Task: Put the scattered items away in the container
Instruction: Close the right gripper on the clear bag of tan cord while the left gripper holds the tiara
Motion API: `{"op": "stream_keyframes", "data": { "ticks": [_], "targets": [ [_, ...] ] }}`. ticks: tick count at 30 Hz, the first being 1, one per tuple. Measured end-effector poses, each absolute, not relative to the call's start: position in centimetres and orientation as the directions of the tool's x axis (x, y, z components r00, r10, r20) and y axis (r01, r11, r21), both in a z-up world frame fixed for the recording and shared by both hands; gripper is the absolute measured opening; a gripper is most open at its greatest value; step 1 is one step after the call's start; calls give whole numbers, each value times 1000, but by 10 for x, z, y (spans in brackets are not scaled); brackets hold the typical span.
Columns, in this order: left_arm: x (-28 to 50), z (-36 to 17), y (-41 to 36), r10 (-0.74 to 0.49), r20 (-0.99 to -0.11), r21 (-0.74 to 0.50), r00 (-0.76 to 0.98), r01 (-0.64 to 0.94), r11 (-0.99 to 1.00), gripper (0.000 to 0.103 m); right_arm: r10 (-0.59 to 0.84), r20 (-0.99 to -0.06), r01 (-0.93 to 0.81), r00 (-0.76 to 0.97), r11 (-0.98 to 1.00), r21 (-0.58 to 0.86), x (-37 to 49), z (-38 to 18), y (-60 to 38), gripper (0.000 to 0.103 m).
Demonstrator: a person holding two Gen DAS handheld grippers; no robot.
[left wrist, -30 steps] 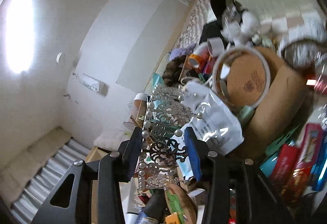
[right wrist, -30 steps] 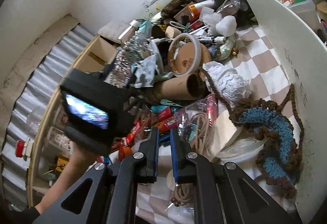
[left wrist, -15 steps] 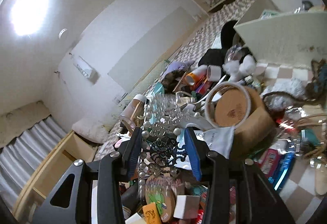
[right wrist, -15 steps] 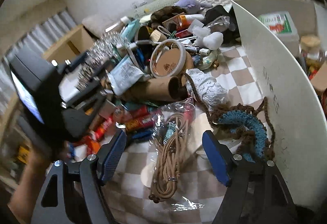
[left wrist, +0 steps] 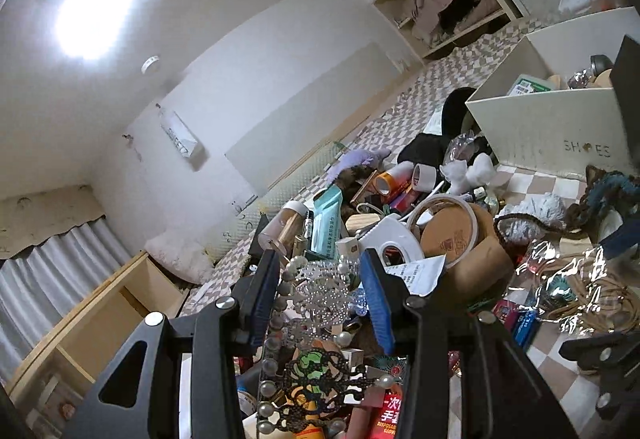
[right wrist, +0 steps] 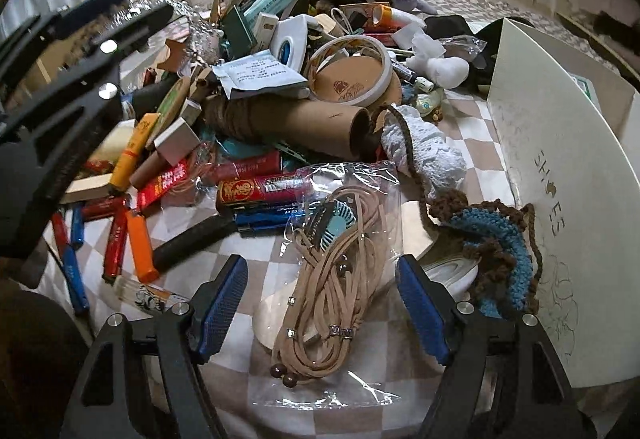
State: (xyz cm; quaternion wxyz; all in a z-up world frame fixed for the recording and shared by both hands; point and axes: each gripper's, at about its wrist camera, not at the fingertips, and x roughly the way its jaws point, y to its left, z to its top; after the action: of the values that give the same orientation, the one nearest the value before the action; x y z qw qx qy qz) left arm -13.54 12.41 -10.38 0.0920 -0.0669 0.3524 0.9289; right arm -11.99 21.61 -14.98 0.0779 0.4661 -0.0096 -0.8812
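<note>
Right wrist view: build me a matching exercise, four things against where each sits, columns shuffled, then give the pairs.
Things:
1. Bagged tan cord
2. Blue and brown crochet piece
3. Orange lighter
4. Cardboard tube

Places:
A. Against the white box marked SHOES
B. On the checked cloth at the left, among red and blue lighters
C. Between the open right gripper fingers
D. In the pile, under the tape ring

Pairs: 1-C, 2-A, 3-B, 4-D
</note>
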Motion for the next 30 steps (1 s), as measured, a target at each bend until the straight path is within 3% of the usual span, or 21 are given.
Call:
{"op": "stream_keyframes", "data": {
  "ticks": [1, 2, 7, 11, 13, 14, 17, 21, 24, 30],
  "targets": [
    [-133, -103, 125, 124, -176, 652, -977, -210, -729, 23, -138, -822, 129, -553, -989, 79, -119, -150, 214, 62],
    [-132, -102, 125, 124, -163, 662, -979, -202, -721, 23, -139, -823, 130, -550, -988, 80, -119, -150, 214, 38],
    [-126, -98, 125, 135, -145, 685, -980, -198, -701, 23, -249, -819, 107, -516, -968, 227, -123, -154, 231, 22],
    [-128, -100, 118, 124, -207, 691, -970, -235, -683, 27, -291, -803, 132, -520, -956, 261, -118, -151, 231, 15],
    [-129, -99, 112, 114, -252, 686, -961, -260, -679, 78, -325, -791, 159, -518, -946, 283, -115, -149, 229, 13],
    [-129, -99, 109, 111, -276, 680, -955, -276, -680, 84, -343, -785, 173, -516, -939, 296, -114, -148, 228, 12],
    [-134, -99, 97, 115, -414, 606, -903, -367, -706, 85, -399, -771, 190, -496, -916, 352, -113, -146, 228, 12],
    [-146, -106, 72, 164, -630, 369, -759, -479, -797, 85, -473, -756, 196, -452, -880, 433, -111, -150, 227, 12],
    [-152, -115, 60, 192, -693, 246, -694, -479, -843, 81, -530, -741, 191, -412, -845, 499, -108, -154, 225, 12],
    [-139, -130, 69, 269, -722, 165, -638, -535, -828, 72, -533, -728, 183, -430, -842, 508, -92, -151, 221, 15]
  ]
}}
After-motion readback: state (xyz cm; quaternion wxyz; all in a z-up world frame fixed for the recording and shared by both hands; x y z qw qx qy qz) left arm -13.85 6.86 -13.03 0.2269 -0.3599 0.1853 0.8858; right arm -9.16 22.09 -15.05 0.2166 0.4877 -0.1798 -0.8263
